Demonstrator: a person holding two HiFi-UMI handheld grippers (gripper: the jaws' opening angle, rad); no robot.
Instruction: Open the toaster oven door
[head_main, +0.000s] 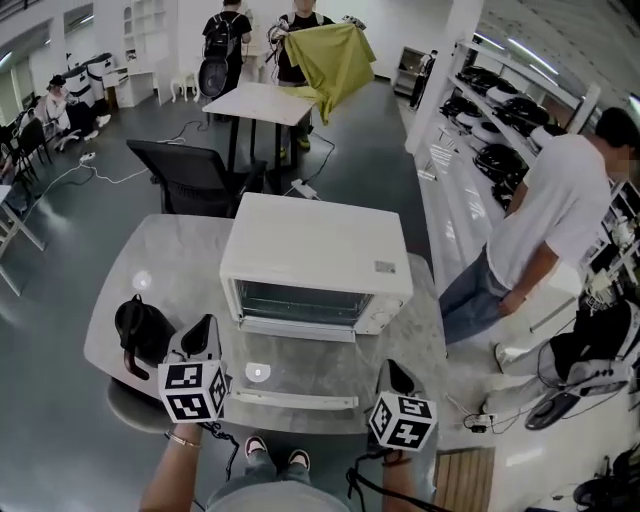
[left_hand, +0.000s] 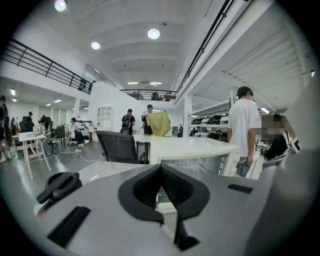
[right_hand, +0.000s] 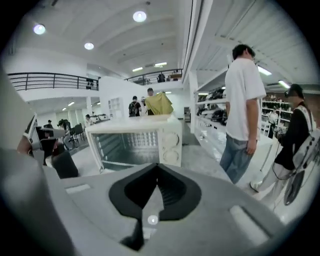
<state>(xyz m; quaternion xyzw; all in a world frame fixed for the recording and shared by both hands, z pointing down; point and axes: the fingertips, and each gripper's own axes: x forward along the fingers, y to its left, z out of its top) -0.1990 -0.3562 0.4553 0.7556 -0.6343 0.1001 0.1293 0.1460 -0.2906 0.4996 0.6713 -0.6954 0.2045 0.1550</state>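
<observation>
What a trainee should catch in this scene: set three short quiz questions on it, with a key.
1. True or false: the door of the toaster oven is shut.
2. The left tongs hold: A) the door handle; B) nothing; C) a tray.
3. Fill in: in the head view, the black object on the table lies to the oven's ____.
Key: 1 false, the door lies folded down flat; 2 B, closed on nothing; 3 left.

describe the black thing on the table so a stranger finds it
Start at the grey table holding the white toaster oven. Left of the oven, near the table's left edge, sits the black thing, apart from the oven: the only dark, rounded item on that tabletop.
</observation>
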